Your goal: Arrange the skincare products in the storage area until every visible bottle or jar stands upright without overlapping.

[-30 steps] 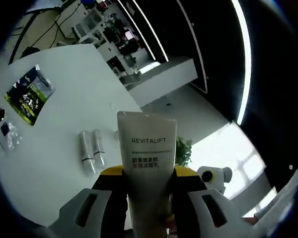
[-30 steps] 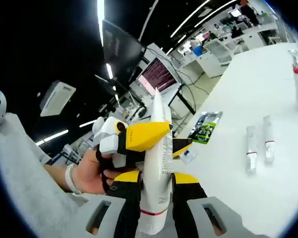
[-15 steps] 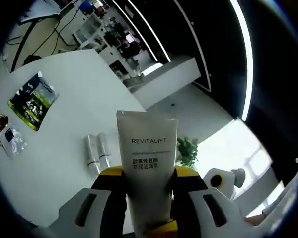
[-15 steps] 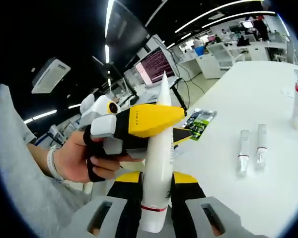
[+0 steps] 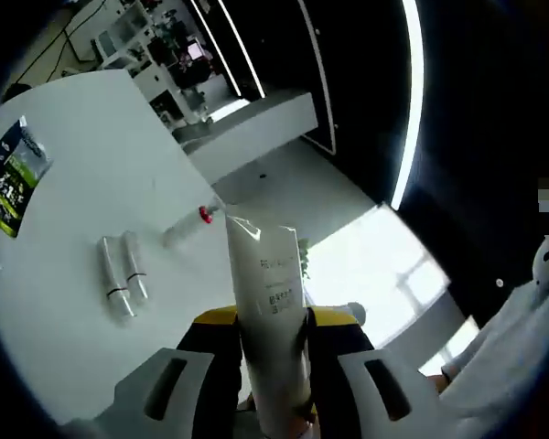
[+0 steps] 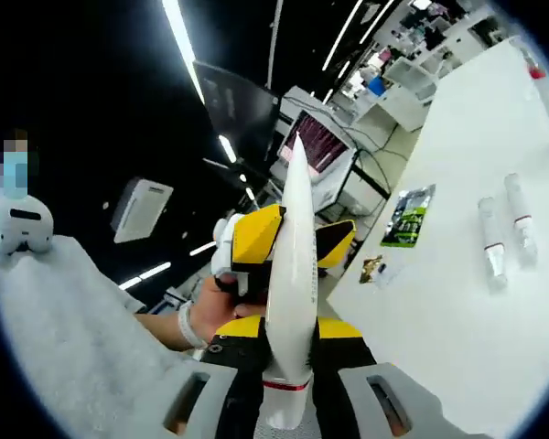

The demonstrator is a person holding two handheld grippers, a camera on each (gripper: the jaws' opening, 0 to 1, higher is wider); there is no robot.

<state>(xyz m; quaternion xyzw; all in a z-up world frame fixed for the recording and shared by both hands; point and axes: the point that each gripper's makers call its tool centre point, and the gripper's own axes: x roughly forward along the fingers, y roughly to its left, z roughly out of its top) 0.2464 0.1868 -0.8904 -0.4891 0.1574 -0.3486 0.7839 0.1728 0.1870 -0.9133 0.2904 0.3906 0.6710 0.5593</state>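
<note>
Both grippers clamp one white tube [image 5: 270, 329], lifted clear of the white table [image 5: 64, 274].

Left gripper [image 5: 267, 384] pinches the tube with its printed face showing, the print too blurred to read; right gripper [image 6: 288, 384] grips it edge-on near the red band, with the left gripper [image 6: 288, 247] and a hand [image 6: 210, 311] behind. Two slim tubes [image 5: 121, 279] lie side by side on the table, a red-capped bottle [image 5: 188, 227] beyond them, a green packet [image 5: 9, 178] well apart. Dim hall, strip lights overhead.
</note>
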